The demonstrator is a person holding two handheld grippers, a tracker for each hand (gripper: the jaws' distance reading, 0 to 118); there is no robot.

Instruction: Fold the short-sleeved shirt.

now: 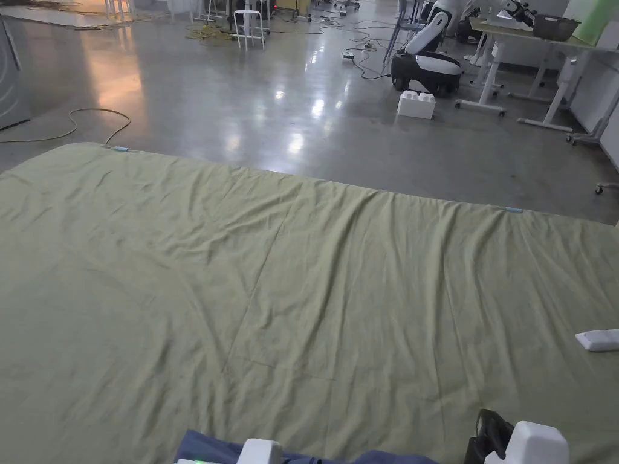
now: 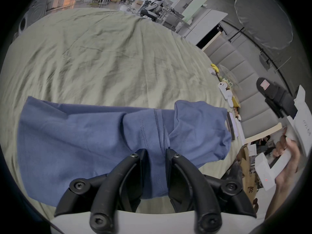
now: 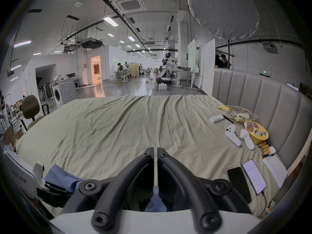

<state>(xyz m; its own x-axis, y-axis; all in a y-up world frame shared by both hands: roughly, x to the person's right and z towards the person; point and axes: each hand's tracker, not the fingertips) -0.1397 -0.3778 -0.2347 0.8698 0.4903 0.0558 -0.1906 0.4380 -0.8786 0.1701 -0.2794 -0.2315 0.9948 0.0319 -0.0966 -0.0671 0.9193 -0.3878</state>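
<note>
Left gripper view: left claw (image 2: 156,151) grasps a bunched fold of the blue shirt (image 2: 84,136), cloth pinched between both jaws. Shirt spreads crumpled to either side of this claw and just ahead of it, lying on the bed's green sheet (image 2: 109,52). Off to this claw's right, a hand (image 2: 287,153) holds a white gripper body.

Right gripper view: right claw (image 3: 155,151) clenched, jaws drawn together with only a thin slit between them, nothing seen between the tips. Blue cloth shows under this claw's base and to its left, where the other gripper's white body sits. Ahead of the claw, bare green sheet. To its right, near the grey padded headboard (image 3: 253,92): two white controllers (image 3: 233,136), a yellow food bowl (image 3: 256,131), two phones (image 3: 253,175).

Head view: shirt edge (image 1: 211,450) at the near edge of the bed, white gripper tops just beside it.
</note>
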